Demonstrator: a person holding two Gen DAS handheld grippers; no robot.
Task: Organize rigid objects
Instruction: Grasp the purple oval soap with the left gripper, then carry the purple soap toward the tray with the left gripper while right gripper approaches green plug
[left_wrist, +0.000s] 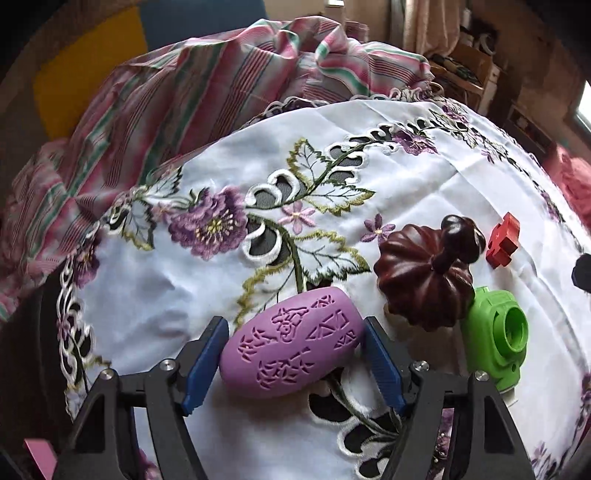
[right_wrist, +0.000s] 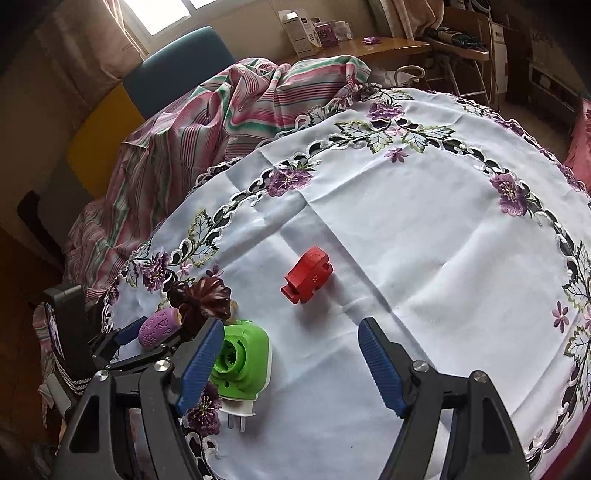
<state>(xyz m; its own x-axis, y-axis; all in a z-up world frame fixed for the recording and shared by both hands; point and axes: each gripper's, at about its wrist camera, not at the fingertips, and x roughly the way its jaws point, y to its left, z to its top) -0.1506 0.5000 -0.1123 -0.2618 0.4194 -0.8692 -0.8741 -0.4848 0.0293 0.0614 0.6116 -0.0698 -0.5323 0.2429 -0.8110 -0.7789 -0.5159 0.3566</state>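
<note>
Both tongs are working over the desk. Left tongs (left_wrist: 293, 354) are straddling the purple egg-shaped piece (left_wrist: 291, 341); the left pad is touching its end while the right pad seems just at the other end, so a firm grip cannot be told. No earlier picture is given. That purple piece, cut with carved patterns, is lying on its side on the white embroidered tablecloth (left_wrist: 424, 184), near the front edge of the desk. Just beside it, to the right in the left wrist view, the dark brown wooden pumpkin (left_wrist: 424, 280) is sitting upright with its stem up, and the green plug-in device (left_wrist: 495, 332) is lying against the pumpkin's near side. Farther right, the red block (left_wrist: 502, 240) is resting apart from the others.

Right tongs (right_wrist: 291, 354) are hanging wide apart with nothing between the pads, the left pad passing in front of the green device. Behind the desk, a striped pink and green cloth (right_wrist: 229, 110) is lying draped over furniture.
</note>
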